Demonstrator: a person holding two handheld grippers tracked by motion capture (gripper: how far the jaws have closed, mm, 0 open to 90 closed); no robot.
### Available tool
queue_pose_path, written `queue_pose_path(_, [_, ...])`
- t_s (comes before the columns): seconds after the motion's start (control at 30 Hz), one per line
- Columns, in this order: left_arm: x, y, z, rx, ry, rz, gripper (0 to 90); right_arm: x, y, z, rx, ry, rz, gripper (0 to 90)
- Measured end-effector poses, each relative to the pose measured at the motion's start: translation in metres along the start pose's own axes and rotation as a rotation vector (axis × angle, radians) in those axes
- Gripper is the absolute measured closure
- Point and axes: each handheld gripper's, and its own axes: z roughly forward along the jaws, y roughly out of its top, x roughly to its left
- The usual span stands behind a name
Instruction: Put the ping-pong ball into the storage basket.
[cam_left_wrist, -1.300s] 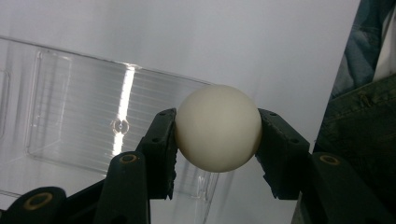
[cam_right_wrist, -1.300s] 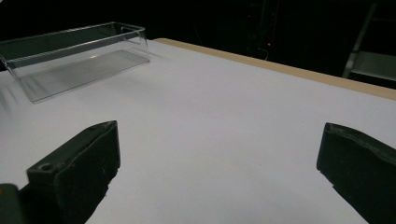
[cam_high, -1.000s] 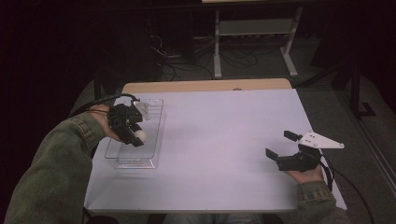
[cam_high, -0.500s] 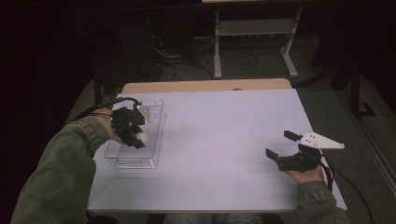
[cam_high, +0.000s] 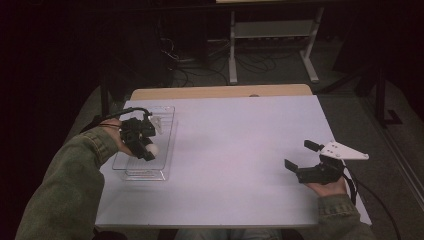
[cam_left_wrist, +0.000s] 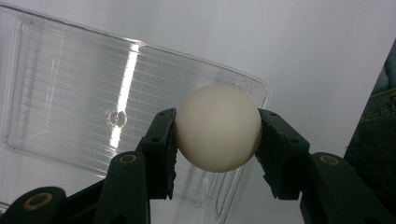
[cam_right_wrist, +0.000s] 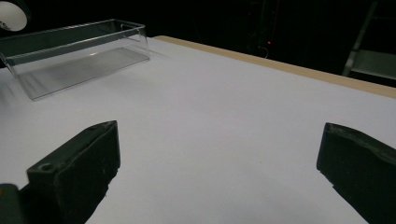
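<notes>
**One ball pinched, one gripper spread**

Two grippers are in my hands at the white table (cam_high: 240, 150). My left gripper (cam_left_wrist: 215, 140) pinches a cream-white ball (cam_left_wrist: 217, 127) between its two black jaws, one jaw pressed to each side of it. Below and beyond the ball lies a clear plastic tray (cam_left_wrist: 60, 88), and I hold the ball above the tray's near end, not touching its floor as far as I can tell. In the high view my left gripper (cam_high: 148, 150) hangs over that tray (cam_high: 165, 125) with the ball (cam_high: 151, 148) at its tip.

My right gripper (cam_right_wrist: 217, 163) has its jaws spread wide with nothing between them, just bare tabletop ahead. From it, the tray (cam_right_wrist: 74, 56) sits well apart, far off to its front left. In the high view my right gripper (cam_high: 302, 156) rests low near the table's right edge
</notes>
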Motion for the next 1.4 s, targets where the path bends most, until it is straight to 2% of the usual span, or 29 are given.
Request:
queue_pose_path(0.1, [0.002, -0.002, 0.004, 0.009, 0.012, -0.008, 51.0, 0.000, 0.000, 0.000, 0.002, 0.000, 0.000, 0.0])
queue_pose_path(0.27, [0.004, -0.005, 0.012, -0.003, 0.006, -0.026, 51.0, 0.000, 0.000, 0.000, 0.001, -0.001, 0.000, 0.0])
queue_pose_path(0.33, [0.006, -0.004, 0.015, 0.010, 0.004, -0.016, 51.0, 0.000, 0.000, 0.000, 0.002, 0.000, 0.001, 0.0])
queue_pose_path(0.47, [0.007, -0.002, 0.019, 0.005, -0.001, -0.020, 51.0, 0.000, 0.000, 0.000, 0.001, -0.001, 0.001, 0.0])
queue_pose_path(0.57, [0.007, -0.002, 0.023, 0.027, 0.004, -0.024, 51.0, 0.000, 0.000, -0.001, 0.002, -0.002, 0.001, 0.0])
queue_pose_path(0.83, [0.011, -0.001, 0.031, 0.023, 0.006, -0.023, 51.0, 0.000, -0.001, -0.001, 0.006, -0.006, 0.003, 0.0])
queue_pose_path(1.17, [0.012, -0.002, 0.045, 0.040, -0.019, -0.028, 51.0, 0.000, -0.001, -0.002, 0.006, -0.007, 0.003, 0.0])
queue_pose_path(1.4, [0.016, -0.007, 0.052, 0.035, -0.026, -0.058, 51.0, 0.000, -0.002, -0.002, 0.008, -0.008, 0.002, 0.0])
